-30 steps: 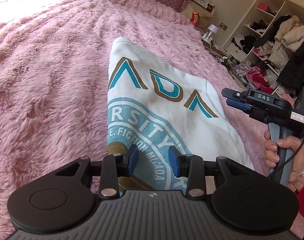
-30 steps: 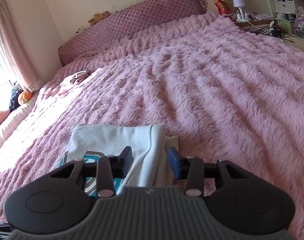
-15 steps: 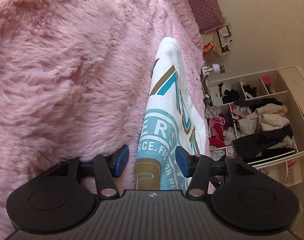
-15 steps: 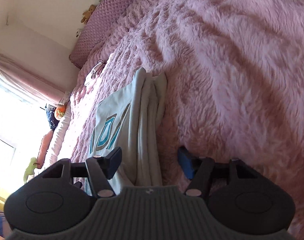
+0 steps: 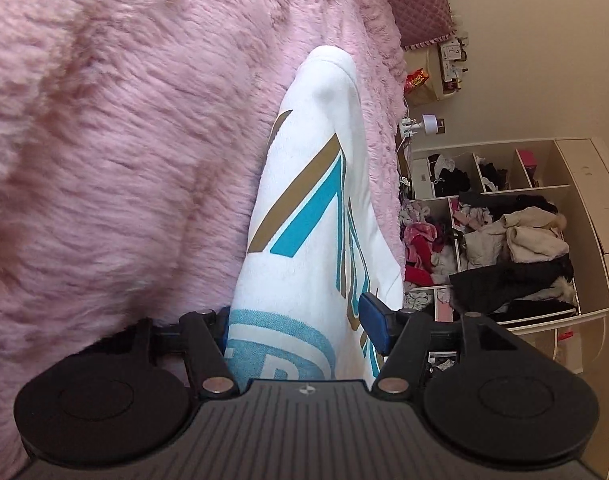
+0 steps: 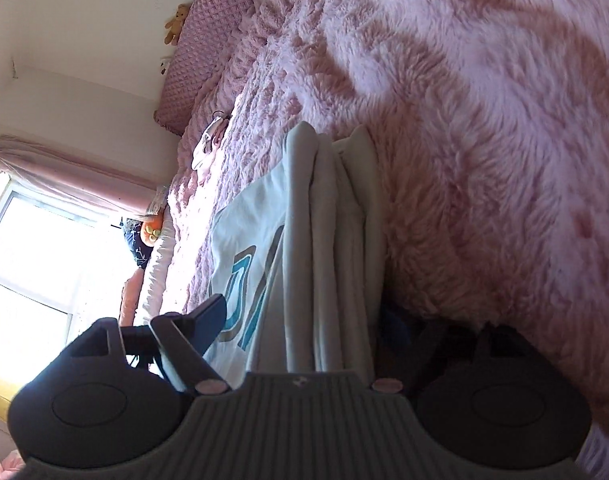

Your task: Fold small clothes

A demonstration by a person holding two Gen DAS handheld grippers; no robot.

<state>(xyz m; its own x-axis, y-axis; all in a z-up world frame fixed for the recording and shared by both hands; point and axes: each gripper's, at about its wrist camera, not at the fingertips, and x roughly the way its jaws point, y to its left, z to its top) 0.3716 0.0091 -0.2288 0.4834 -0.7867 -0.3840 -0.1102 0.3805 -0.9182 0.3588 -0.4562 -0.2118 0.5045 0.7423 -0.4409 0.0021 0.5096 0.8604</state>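
A folded white garment (image 5: 312,200) with teal and gold print lies on the fluffy pink bedspread (image 5: 124,160). My left gripper (image 5: 300,324) is rolled on its side and straddles the garment's near printed edge. Its jaws are opening: one blue pad (image 5: 374,328) stands clear above the cloth, and the other is half hidden where cloth meets blanket. In the right wrist view the garment (image 6: 328,240) shows its stacked folded layers. My right gripper (image 6: 304,320), also rolled, straddles that edge with its jaws opening. One finger (image 6: 208,320) is over the print; the other is sunk in shadow by the bedspread (image 6: 484,160).
Open shelves stuffed with clothes (image 5: 504,240) stand beyond the bed's far side, with a small lamp (image 5: 428,124) beside them. A quilted headboard (image 6: 208,48), a small pale garment (image 6: 208,144) on the bed and a bright window (image 6: 32,248) lie the other way.
Both grippers have rolled onto their sides, dropped close to the bed and spread their jaws wider around the garment's edges. The other gripper and the hand have left the left wrist view.
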